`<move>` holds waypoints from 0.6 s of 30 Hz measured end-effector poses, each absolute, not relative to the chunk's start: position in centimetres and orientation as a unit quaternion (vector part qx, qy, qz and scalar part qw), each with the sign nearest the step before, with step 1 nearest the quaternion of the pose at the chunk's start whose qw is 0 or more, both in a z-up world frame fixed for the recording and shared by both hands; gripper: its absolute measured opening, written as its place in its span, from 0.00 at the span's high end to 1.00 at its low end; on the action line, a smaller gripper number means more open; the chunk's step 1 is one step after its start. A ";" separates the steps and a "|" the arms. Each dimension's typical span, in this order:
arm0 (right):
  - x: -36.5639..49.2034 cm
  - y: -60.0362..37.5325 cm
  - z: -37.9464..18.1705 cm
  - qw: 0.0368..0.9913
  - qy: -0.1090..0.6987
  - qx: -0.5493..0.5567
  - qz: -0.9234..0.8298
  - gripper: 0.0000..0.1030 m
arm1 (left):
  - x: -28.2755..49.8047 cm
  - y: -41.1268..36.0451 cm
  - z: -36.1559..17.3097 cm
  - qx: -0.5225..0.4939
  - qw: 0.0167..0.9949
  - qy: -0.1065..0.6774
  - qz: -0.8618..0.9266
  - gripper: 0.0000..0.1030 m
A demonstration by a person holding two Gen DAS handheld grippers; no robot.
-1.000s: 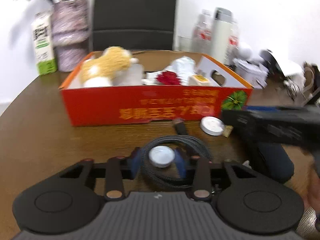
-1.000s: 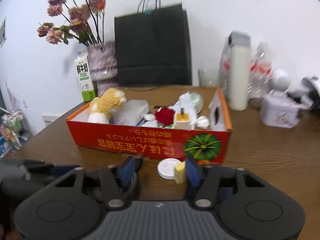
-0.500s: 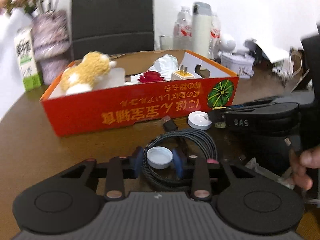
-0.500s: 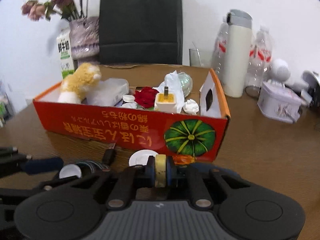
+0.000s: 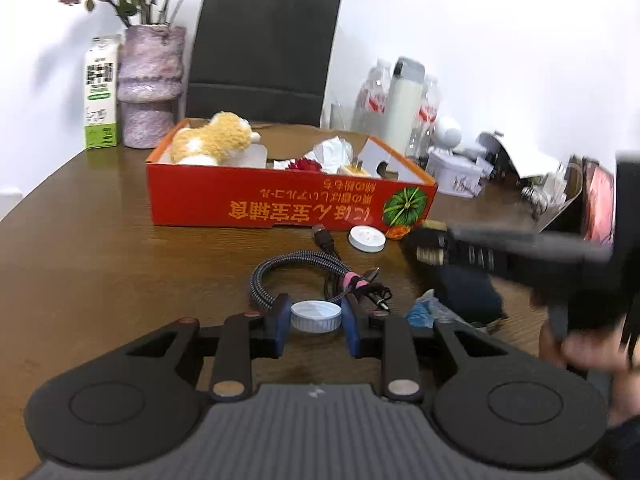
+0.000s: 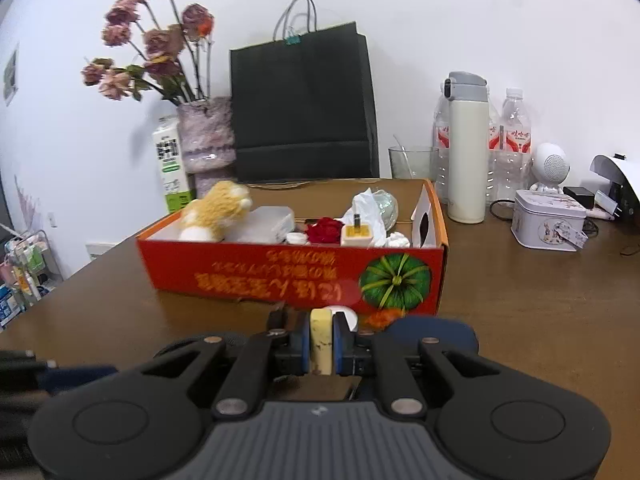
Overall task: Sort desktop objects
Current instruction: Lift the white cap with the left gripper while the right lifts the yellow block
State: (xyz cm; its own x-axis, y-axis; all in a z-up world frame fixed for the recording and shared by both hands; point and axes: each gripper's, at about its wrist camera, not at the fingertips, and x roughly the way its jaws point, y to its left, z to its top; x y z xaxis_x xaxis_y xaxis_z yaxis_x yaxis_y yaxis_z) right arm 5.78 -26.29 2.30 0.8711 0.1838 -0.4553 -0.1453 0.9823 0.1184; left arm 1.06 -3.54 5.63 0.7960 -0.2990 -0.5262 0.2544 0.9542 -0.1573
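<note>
Right gripper (image 5: 430,246) motion-blurred, hand (image 5: 592,354) smeared at the edge, orange scrap (image 6: 382,319) too blurred to identify

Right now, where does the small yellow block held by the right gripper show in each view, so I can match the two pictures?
Left wrist view: the yellow block shows at right of centre, blurred, at the tip of the right gripper, just right of the white round lid.
Right wrist view: bottom centre, upright, pinched between that gripper's blue pads.
Shared landmark: the green pumpkin picture on the orange box front.

Bright, even light; fisheye-warped edges
</note>
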 end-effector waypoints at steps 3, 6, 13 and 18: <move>3.3 -26.1 1.7 0.970 0.228 0.036 0.071 0.90 | -0.1 -3.3 5.9 -0.039 0.947 0.284 -0.147 0.73; 0.6 -25.9 1.1 0.973 0.219 0.054 0.052 0.90 | -0.8 -3.5 5.2 -0.022 0.943 0.303 -0.139 0.73; -5.1 -25.2 1.0 0.970 0.222 0.079 0.055 0.90 | -4.2 -3.2 4.9 -0.018 0.938 0.312 -0.146 0.73; -7.8 -23.9 1.2 0.968 0.228 0.071 0.083 0.90 | -5.3 -3.3 5.9 -0.018 0.941 0.303 -0.152 0.73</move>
